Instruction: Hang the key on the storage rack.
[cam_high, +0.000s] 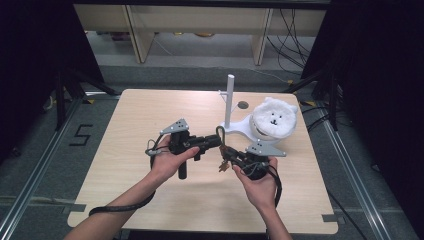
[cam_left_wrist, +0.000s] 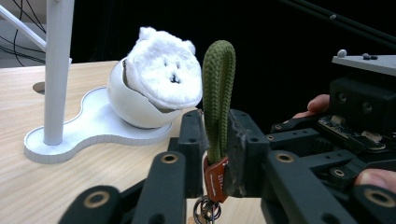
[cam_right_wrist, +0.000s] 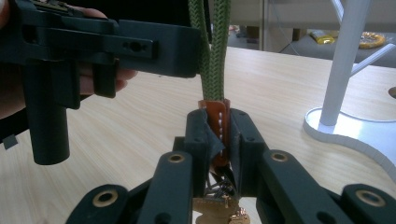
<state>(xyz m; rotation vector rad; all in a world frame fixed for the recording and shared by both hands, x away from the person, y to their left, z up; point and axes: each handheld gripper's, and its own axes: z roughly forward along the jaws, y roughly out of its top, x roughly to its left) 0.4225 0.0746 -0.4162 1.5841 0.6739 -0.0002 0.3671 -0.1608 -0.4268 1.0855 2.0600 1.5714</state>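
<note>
Both grippers clamp the keychain mid-desk, stand just right, bare wood up to the left edge.

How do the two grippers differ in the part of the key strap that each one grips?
The left gripper clamps the green rope loop; the right gripper clamps the brown leather tab lower down, just above the keys. In the high view the left gripper points sideways, the right one diagonally. Both are shut on one strap.
</note>
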